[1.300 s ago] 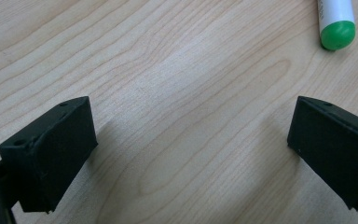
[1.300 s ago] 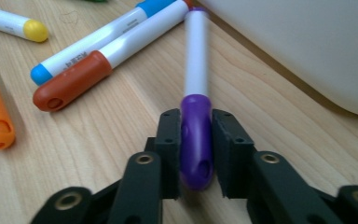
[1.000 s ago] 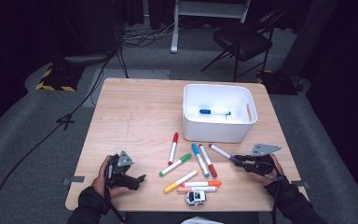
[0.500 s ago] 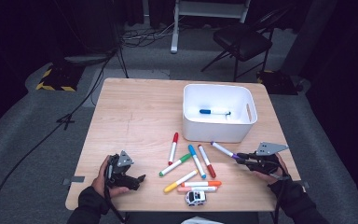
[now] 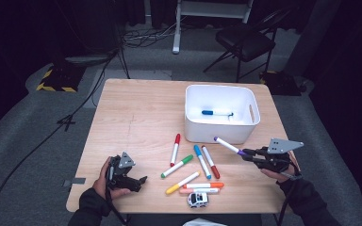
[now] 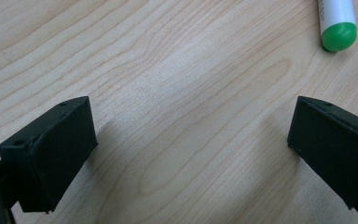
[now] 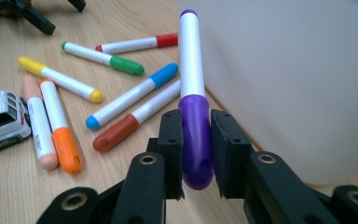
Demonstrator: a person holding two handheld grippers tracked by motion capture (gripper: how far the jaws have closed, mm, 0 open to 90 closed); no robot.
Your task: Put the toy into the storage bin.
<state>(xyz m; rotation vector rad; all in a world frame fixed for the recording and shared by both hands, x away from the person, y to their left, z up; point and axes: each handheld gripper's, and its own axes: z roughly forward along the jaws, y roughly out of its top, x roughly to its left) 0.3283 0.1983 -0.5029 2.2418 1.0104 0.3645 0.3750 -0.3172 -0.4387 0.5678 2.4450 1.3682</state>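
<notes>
My right gripper [image 5: 248,155] [image 7: 196,140] is shut on the purple cap of a white marker [image 5: 227,145] [image 7: 193,88], which it holds above the table, just in front of the white bin [image 5: 220,115] [image 7: 298,79]. A blue marker [image 5: 216,113] lies inside the bin. Several markers lie loose mid-table: red [image 5: 175,149], green [image 5: 176,166], blue [image 5: 201,161], brown-red [image 5: 211,161], yellow [image 5: 182,182], orange [image 5: 203,185]. My left gripper [image 5: 139,183] [image 6: 186,154] rests open at the table's front left, nothing between its jaws; the green marker's cap [image 6: 338,35] lies beyond it.
A small white toy car [image 5: 197,199] [image 7: 0,119] sits near the front edge below the markers. A pale pink marker [image 5: 199,190] lies beside the orange one. A folding chair [image 5: 245,42] and cables stand on the floor behind the table.
My right gripper has lifted the purple marker off the table and carried it slightly toward the bin. The left gripper has stayed still.
</notes>
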